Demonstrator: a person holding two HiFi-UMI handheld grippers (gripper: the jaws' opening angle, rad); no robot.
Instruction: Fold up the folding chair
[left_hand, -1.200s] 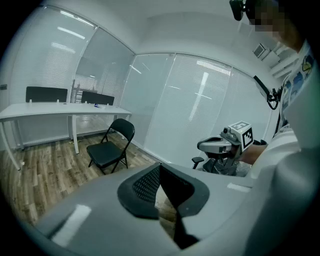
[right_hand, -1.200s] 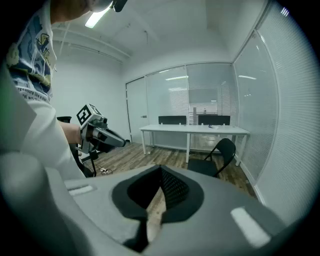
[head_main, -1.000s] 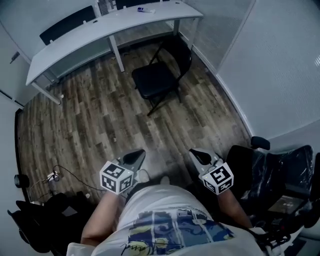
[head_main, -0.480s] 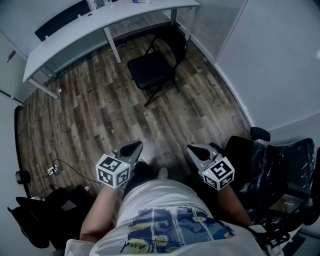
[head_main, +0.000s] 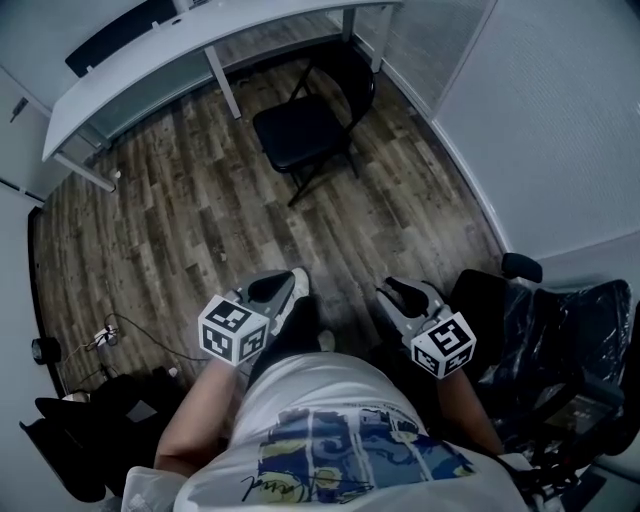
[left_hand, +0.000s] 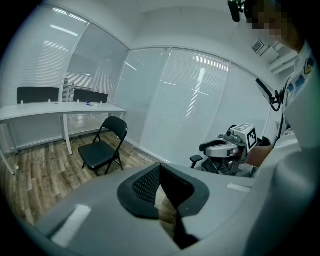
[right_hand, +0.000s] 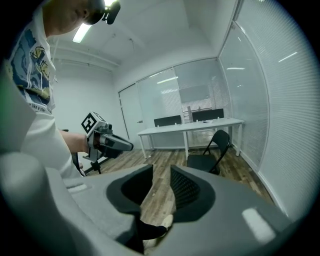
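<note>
- The black metal folding chair with a padded seat and curved backrest (head_main: 305, 130) stands fully open on the wood-plank floor (head_main: 200, 230). It is near the far corner of the room, just beside a leg of the long white desk (head_main: 150, 70).
- Its backrest is towards the glass wall and its seat faces out into the room. It is well apart from both grippers, so the task proper has not yet begun.
- The left gripper (head_main: 285, 287) is held low in front of the person with its jaws pressed together and nothing between them.
- The right gripper (head_main: 398, 292) has jaws that have just been opening. They stand partly apart, with only floor showing in the gap.
- Handling, as a judgement: the tube frame looks stiff and fairly heavy for 2 small jaws, and the painted round tubes are likely slippery.
- The seat cushion should give a little, so a clamp there may hold better.
- Sensible holds: 1 gripper on the top rail of the backrest to steady the chair, the other under the front edge of the seat to swing it up towards the back.
- Risks: the legs may skate on the smooth floor, the chair may tip backwards, and the side hinges could pinch a jaw placed too near them.
</note>
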